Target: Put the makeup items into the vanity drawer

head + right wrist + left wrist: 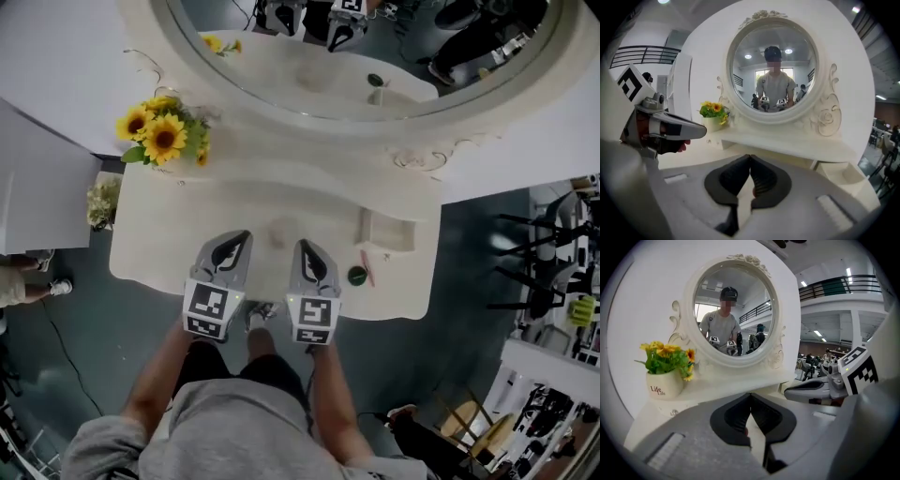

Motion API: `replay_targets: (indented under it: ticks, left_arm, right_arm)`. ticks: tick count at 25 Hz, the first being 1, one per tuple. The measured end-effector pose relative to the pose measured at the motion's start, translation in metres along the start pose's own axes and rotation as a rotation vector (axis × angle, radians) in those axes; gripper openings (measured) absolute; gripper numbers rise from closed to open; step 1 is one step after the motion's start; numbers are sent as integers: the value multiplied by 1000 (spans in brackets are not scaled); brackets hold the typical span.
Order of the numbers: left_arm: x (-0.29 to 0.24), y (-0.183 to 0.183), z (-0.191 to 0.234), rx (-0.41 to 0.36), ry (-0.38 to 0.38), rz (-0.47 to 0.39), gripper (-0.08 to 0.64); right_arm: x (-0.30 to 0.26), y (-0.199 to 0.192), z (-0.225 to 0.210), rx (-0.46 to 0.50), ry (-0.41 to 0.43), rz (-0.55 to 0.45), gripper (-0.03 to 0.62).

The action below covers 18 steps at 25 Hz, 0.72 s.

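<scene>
Cream vanity surface below round mirror; sunflower pot at back left corner. Left gripper and right gripper hung side by side over front edge near centre, both clenched, jaw tips pressed together, nothing between them. Makeup items lay on surface just right of right gripper: dark-green round compact with pink pencil just beside it. Small open drawer sat just behind them, toward mirror.

Flowers left on vanity; drawer right; makeup items before it.
</scene>
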<state>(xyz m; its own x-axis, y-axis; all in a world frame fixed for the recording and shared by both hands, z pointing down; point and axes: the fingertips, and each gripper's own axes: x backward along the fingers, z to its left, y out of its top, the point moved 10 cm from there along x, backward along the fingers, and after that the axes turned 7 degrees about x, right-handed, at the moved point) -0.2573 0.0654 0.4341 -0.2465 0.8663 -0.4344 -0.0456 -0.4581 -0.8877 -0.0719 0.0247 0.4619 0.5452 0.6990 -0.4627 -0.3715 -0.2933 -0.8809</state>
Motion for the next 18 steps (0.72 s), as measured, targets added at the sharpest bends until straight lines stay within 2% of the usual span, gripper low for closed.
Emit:
replay_targets:
  ticks: [2, 3, 6, 18]
  left_arm:
    - [-4, -9, 6, 16, 22, 19, 11]
    - [-5, -13, 9, 23, 32, 29, 11]
    - [-7, -25, 15, 42, 56, 58, 11]
    - [-13, -49, 20, 60, 74, 100, 11]
  right_arm:
    - [-13, -11, 2, -3, 29, 33, 8]
    - [-20, -16, 3, -4, 55, 53, 99]
    - [-36, -32, 9, -5, 128, 116, 192]
    - [-69, -65, 19, 5, 196, 224, 201]
